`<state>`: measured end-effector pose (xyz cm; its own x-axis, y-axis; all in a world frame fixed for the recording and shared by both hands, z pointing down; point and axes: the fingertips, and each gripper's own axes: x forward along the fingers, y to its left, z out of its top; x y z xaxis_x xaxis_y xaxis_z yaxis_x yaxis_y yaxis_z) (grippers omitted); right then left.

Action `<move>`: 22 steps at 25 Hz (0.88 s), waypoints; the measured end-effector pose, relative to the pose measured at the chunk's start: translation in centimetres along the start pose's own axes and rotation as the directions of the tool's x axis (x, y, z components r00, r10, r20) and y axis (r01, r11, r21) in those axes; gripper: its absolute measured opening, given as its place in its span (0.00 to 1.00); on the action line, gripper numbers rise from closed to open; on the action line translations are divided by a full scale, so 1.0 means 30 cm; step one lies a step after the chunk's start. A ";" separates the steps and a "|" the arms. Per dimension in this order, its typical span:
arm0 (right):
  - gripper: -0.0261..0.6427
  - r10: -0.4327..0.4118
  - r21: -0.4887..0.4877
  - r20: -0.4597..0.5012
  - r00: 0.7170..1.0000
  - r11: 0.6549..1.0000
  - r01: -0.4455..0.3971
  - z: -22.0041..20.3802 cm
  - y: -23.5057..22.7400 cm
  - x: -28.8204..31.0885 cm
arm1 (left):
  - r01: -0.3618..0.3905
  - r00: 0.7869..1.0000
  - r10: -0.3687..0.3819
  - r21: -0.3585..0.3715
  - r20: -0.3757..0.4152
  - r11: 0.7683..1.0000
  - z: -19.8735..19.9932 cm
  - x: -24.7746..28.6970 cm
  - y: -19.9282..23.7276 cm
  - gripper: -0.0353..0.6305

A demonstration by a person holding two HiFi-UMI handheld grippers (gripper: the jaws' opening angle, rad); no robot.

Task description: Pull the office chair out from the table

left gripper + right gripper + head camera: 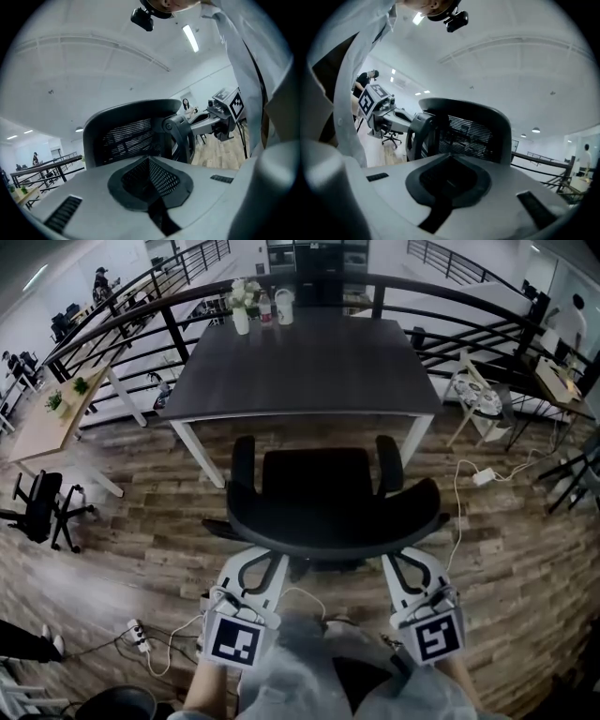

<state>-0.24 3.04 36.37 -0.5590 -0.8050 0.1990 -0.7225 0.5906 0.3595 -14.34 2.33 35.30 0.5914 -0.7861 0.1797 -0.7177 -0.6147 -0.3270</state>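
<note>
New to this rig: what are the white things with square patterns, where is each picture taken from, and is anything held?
No robot: a person holds a claw in each hand, left claw and right claw; the patterned cubes belong to them. The head view looks down from the person's head; the two gripper views come from cameras riding on the claws. An office chair stands at a dark table bearing a flower vase, a bottle and a white cup. Both claws are shut at the backrest's rear; whether they pinch it does not show.
</note>
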 end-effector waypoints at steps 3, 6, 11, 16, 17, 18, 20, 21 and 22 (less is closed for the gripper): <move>0.05 0.015 0.038 0.056 0.998 0.999 -0.017 0.025 0.022 0.016 | 0.020 1.000 -0.020 0.000 0.020 1.000 0.011 0.006 -0.022 0.05; 0.05 0.023 0.051 0.073 0.997 0.998 -0.027 0.037 0.039 0.033 | 0.027 0.999 -0.027 -0.007 0.045 1.000 0.020 0.008 -0.028 0.05; 0.05 0.017 0.096 0.089 0.996 0.995 -0.025 0.044 0.045 0.055 | 0.034 0.997 -0.032 -0.036 0.072 0.999 0.025 0.003 -0.023 0.05; 0.04 0.009 0.123 0.101 0.995 0.992 -0.021 0.051 0.047 0.057 | 0.042 0.996 -0.040 -0.028 0.082 0.999 0.030 -0.002 -0.018 0.05; 0.04 0.008 0.125 0.096 0.995 0.992 -0.021 0.049 0.047 0.056 | 0.042 0.996 -0.040 -0.029 0.086 0.999 0.033 -0.002 -0.016 0.05; 0.04 0.008 0.128 0.092 0.996 0.992 -0.020 0.047 0.046 0.057 | 0.042 0.995 -0.039 -0.031 0.090 0.999 0.034 -0.001 -0.014 0.05; 0.04 0.005 0.132 0.090 0.996 0.991 -0.017 0.045 0.044 0.056 | 0.042 0.995 -0.039 -0.030 0.096 0.999 0.035 -0.002 -0.013 0.05; 0.04 0.003 0.133 0.092 0.996 0.991 -0.016 0.047 0.043 0.056 | 0.042 0.994 -0.039 -0.027 0.100 0.999 0.036 -0.004 -0.011 0.05; 0.04 0.002 0.134 0.093 0.996 0.991 -0.014 0.048 0.041 0.056 | 0.041 0.994 -0.038 -0.028 0.105 0.999 0.038 -0.005 -0.009 0.05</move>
<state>-2.67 2.51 35.83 -0.5958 -0.7951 0.1135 -0.7625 0.6043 0.2311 -13.81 2.69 34.29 0.6536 -0.7509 0.0941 -0.7025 -0.6483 -0.2935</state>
